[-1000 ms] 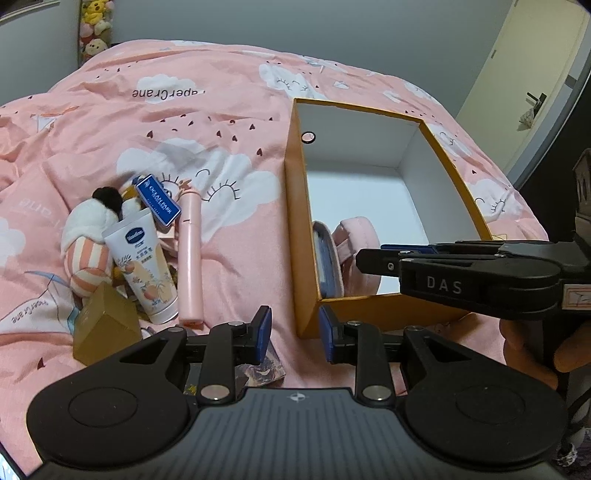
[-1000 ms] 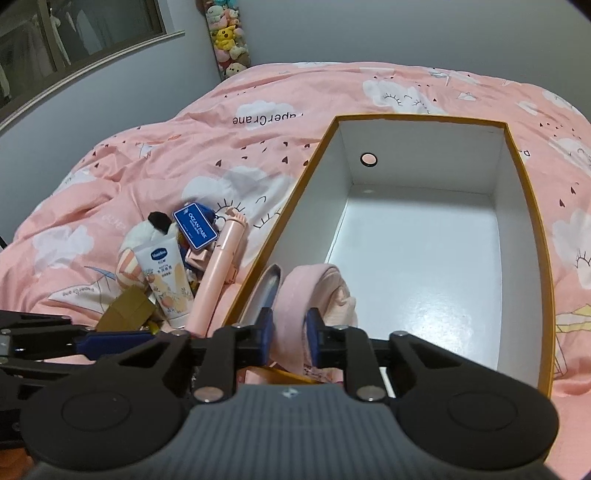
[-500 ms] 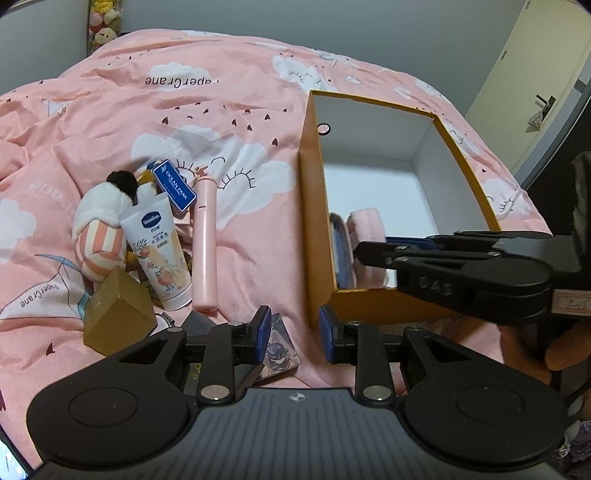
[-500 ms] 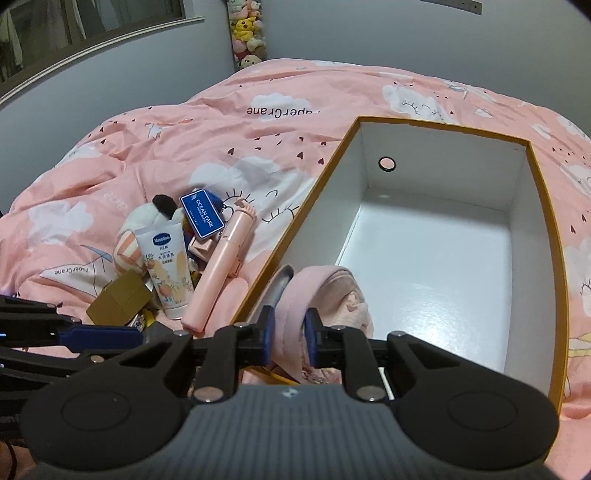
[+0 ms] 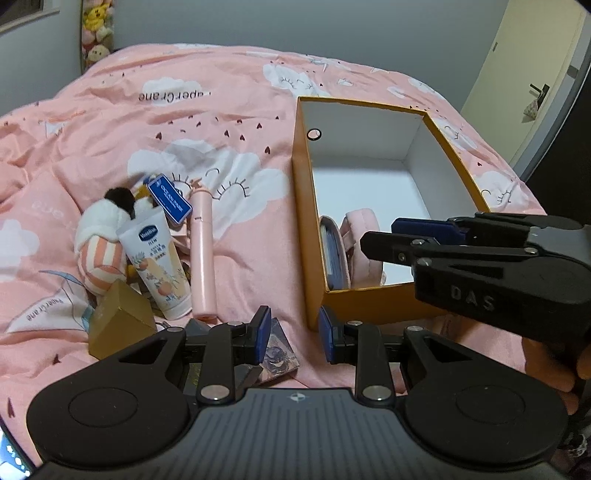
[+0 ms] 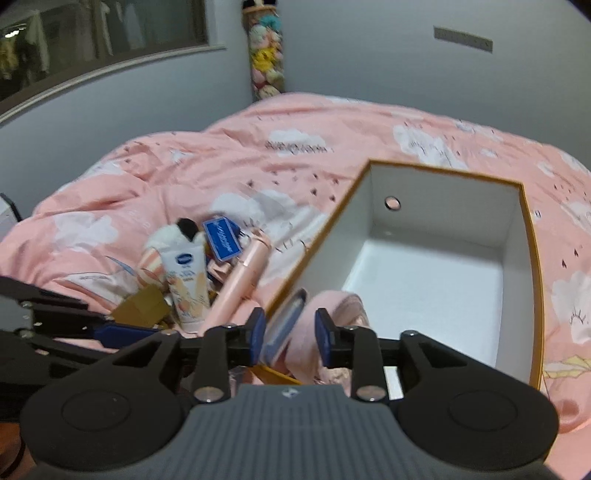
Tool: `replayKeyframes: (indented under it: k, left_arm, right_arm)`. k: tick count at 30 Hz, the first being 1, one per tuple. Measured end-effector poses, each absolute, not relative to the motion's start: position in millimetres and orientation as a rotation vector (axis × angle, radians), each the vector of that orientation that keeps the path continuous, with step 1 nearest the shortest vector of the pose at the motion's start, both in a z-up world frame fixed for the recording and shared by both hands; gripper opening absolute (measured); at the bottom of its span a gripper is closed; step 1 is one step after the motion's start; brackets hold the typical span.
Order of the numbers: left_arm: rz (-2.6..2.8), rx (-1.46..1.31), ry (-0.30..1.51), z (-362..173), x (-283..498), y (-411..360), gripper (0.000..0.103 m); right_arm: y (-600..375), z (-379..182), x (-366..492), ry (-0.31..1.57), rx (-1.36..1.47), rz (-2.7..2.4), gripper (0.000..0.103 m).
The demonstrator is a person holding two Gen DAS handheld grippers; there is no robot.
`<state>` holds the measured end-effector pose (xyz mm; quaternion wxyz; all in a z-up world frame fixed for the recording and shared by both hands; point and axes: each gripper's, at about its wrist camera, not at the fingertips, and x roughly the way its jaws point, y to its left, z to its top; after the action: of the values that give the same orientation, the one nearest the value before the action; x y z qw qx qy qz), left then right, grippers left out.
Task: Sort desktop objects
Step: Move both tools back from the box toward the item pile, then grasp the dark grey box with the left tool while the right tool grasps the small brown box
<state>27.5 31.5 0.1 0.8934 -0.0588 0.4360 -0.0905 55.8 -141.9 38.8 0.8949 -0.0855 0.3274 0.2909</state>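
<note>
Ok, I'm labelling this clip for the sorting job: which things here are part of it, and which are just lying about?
Part of the job:
- orange cardboard box with white inside
- pink fabric pouch in the box
- white lotion tube
- pink cylindrical tube
- blue rectangular tag
- gold cardboard block
- striped plush toy
- right claw, jaws opening

Just lying about:
- pink cloud-print duvet
- stuffed toys by the wall

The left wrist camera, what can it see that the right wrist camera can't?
Only the left wrist view shows the door, a picture card under the left tool, and the hand holding the right tool. Only the right wrist view shows the window. Both show the orange box holding the pink pouch, the pink tube, the Vaseline tube and the plush toy. The right tool is opening above the pouch.
</note>
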Motion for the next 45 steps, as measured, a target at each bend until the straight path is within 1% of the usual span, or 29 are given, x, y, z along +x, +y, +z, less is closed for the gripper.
replayKeyframes:
  k: [2,5,10,11,13,15,16,17,19,22,25,27,33,35,36,37,41,45]
  left_arm:
    - [-0.183,-0.107,0.898,2.7,24.9,30.8,0.032]
    - [-0.184,-0.080,0.891,5.6,19.0,29.4,0.033]
    - [-0.197,-0.056,0.898,4.9,9.8,30.3,0.042]
    - [-0.197,-0.060,0.905,4.1,8.5,32.3,0.047]
    - [-0.192,-0.068,0.919,1.5,5.3,36.6,0.048]
    - [-0.183,-0.083,0.929,-0.3,1.5,42.3,0.048]
    - [-0.177,-0.095,0.935,-1.0,0.0,45.9,0.048]
    - [-0.166,-0.109,0.941,-1.4,-1.2,50.3,0.048]
    - [-0.145,-0.121,0.948,-0.7,-3.5,58.1,0.048]
    - [-0.123,-0.130,0.957,1.3,-6.8,70.1,0.048]
    - [-0.099,-0.151,0.996,-0.7,-7.2,82.2,0.048]
    - [-0.077,-0.156,1.023,-5.4,-5.9,89.2,0.048]
    - [-0.084,-0.158,1.028,-12.8,-8.3,95.3,0.048]
    - [-0.108,-0.112,1.025,-14.9,-7.3,85.9,0.048]
    - [-0.112,-0.069,1.027,-17.1,-6.1,78.9,0.049]
    - [-0.113,-0.033,1.030,-19.9,-4.4,72.8,0.049]
    - [-0.120,0.119,1.036,-32.6,0.5,48.4,0.049]
    - [-0.135,0.294,1.040,-45.9,3.0,25.7,0.052]
  right_arm:
    - [-143.2,41.7,48.9,0.650,-0.181,0.631,0.043]
    - [-145.2,43.9,38.8,0.634,-0.179,0.668,0.049]
    - [-147.3,43.7,28.7,0.632,-0.176,0.704,0.052]
    - [-147.9,43.3,25.8,0.626,-0.177,0.713,0.054]
    - [-147.6,42.3,21.2,0.614,-0.182,0.715,0.060]
    - [-147.2,39.9,15.8,0.592,-0.193,0.721,0.061]
    - [-146.6,38.2,12.4,0.576,-0.204,0.727,0.064]
    - [-144.8,36.3,9.2,0.560,-0.223,0.734,0.069]
    - [-139.1,32.7,4.9,0.564,-0.273,0.765,0.070]
    - [-126.1,24.4,3.3,0.619,-0.327,0.797,0.070]
    - [-114.2,11.8,6.5,0.697,-0.352,0.818,0.070]
    - [-108.5,0.7,12.2,0.777,-0.344,0.826,0.067]
    - [-104.2,-27.8,39.3,0.980,-0.232,0.818,0.053]
    - [-106.0,-36.2,50.4,1.041,-0.178,0.785,0.047]
    - [-107.0,-39.3,54.1,1.064,-0.158,0.766,0.046]
    - [-108.2,-42.7,57.9,1.082,-0.139,0.751,0.042]
    - [-112.8,-54.6,69.5,1.132,-0.054,0.707,0.041]
    - [-120.0,-67.0,79.4,1.173,0.049,0.684,0.041]
